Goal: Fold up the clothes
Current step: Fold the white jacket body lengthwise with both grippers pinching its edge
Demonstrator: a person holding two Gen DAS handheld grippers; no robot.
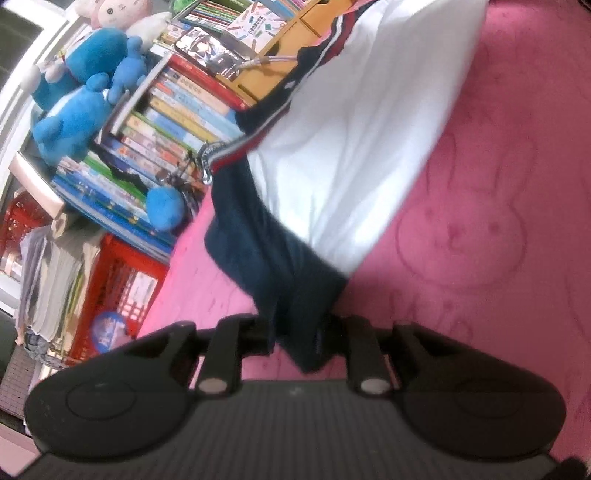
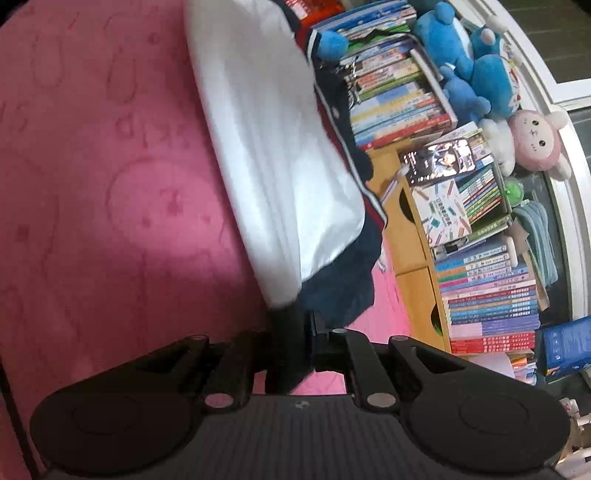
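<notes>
Left claw (image 1: 299,332) clamped on navy hem; right claw (image 2: 291,339) clamped on the other navy corner. Garment (image 1: 354,147) stretched between both, over pink bed (image 1: 498,240). Best kept taut and level, corners matched, edges laid down together. Left view: sleeve stripes and zip pull near books (image 1: 177,122). Right view: white panel's far edge, more shelf.

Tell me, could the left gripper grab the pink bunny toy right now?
Probably not. The left gripper is shut on the garment, and the pink bunny toy sits far off atop the stacked books. It would likely need to let go first.
</notes>
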